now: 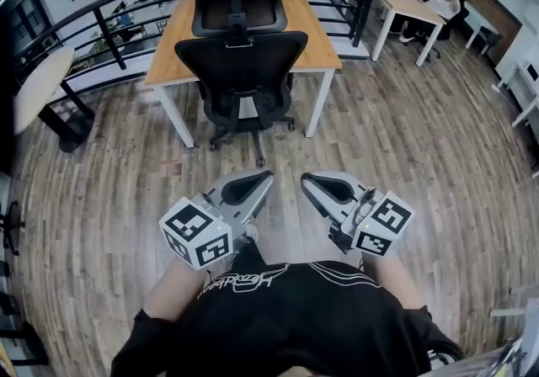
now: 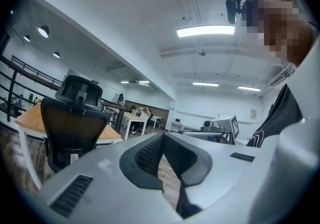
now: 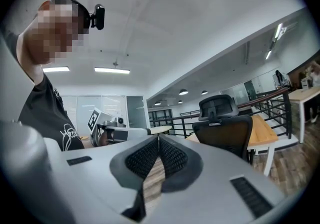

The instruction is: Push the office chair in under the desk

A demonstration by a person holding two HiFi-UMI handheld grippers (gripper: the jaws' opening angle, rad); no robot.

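A black office chair with a headrest stands tucked against the near side of a wooden desk with white legs; its wheeled base rests on the plank floor. The chair also shows at left in the left gripper view and at right in the right gripper view. Both grippers hang close to my body, well short of the chair and touching nothing. My left gripper is shut with its tips together and empty. My right gripper is shut too, also empty.
A dark metal railing curves behind the desk. A round pale table stands at the left. A second desk with a seated person is at the back right. Wood floor lies between me and the chair.
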